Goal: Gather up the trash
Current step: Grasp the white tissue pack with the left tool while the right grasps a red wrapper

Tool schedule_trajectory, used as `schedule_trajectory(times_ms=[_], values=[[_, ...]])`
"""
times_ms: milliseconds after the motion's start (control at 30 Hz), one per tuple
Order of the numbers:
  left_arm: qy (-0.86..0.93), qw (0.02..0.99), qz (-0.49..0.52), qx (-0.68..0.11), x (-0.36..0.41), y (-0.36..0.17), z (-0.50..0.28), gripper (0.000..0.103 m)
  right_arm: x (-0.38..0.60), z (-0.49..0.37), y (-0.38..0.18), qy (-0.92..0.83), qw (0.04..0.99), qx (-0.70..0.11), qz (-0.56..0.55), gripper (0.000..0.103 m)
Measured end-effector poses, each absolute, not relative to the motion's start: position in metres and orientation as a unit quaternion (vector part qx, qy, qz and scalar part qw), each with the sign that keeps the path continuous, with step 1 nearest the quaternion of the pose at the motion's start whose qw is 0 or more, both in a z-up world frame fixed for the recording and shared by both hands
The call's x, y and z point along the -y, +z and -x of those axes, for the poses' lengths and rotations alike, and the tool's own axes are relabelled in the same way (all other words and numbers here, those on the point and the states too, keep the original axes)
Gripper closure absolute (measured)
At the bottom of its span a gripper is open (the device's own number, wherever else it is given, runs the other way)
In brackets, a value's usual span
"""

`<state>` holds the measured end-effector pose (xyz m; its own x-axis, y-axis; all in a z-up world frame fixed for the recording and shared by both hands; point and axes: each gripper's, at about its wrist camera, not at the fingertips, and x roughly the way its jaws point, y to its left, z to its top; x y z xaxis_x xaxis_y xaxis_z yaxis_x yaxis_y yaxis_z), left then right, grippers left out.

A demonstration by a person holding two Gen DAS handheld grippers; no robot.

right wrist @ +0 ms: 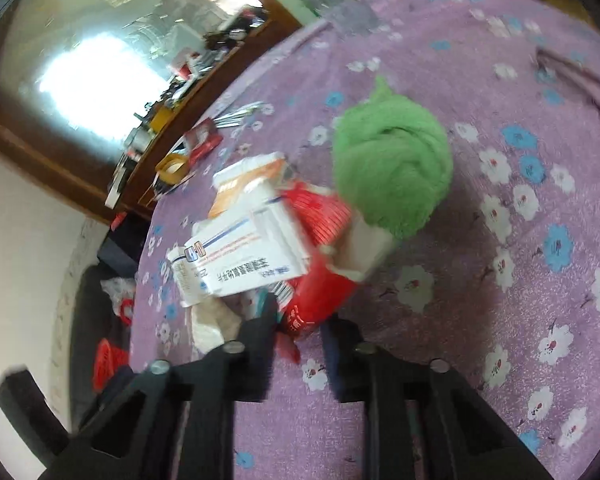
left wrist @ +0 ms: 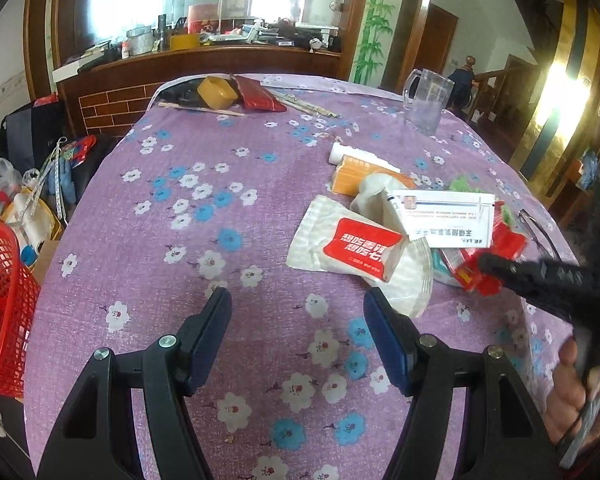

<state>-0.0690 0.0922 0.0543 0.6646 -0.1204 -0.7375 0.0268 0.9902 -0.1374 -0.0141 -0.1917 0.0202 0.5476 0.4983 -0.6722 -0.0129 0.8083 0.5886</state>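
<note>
Crinkled red wrapper (right wrist: 320,300) between claw (right wrist: 300,320) tips

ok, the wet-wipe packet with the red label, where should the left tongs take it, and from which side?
Take the wet-wipe packet by its bare white edge on the left, coming in low from the near left. That edge lies flat on the tablecloth with nothing on it, while its right end abuts the white box. The left tongs are open and near.

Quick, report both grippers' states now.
Left gripper: open, empty, above the tablecloth.
Right gripper: closing on the red wrapper; grip uncertain.
</note>
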Motion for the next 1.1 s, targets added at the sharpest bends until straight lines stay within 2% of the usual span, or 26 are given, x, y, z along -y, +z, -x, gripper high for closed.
schedule_trajectory(times_ms=[233,467,800,833,867,1100], values=[[-0.031,0.913,0.067,-0.401,-0.102,0.06,0.067,0.036,0.162,0.057,0.051,0.268,0.858,-0.389,-0.201,0.09],[-0.025,0.912,0.085,-0.4,-0.112,0.064,0.064,0.036,0.182,0.083,0.066,0.234,0.89,-0.349,-0.174,0.09],[-0.03,0.885,0.105,-0.453,-0.095,0.045,0.039,0.035,0.204,0.09,0.065,0.225,0.891,-0.341,-0.198,0.09],[-0.033,0.882,0.105,-0.458,-0.092,0.042,0.035,0.034,0.206,0.089,0.065,0.226,0.891,-0.341,-0.199,0.09],[-0.038,0.879,0.108,-0.464,-0.089,0.039,0.031,0.028,0.207,0.09,0.065,0.226,0.891,-0.34,-0.199,0.09],[-0.026,0.872,0.09,-0.48,-0.07,0.018,0.011,0.027,0.212,0.098,0.068,0.227,0.894,-0.333,-0.196,0.09]])
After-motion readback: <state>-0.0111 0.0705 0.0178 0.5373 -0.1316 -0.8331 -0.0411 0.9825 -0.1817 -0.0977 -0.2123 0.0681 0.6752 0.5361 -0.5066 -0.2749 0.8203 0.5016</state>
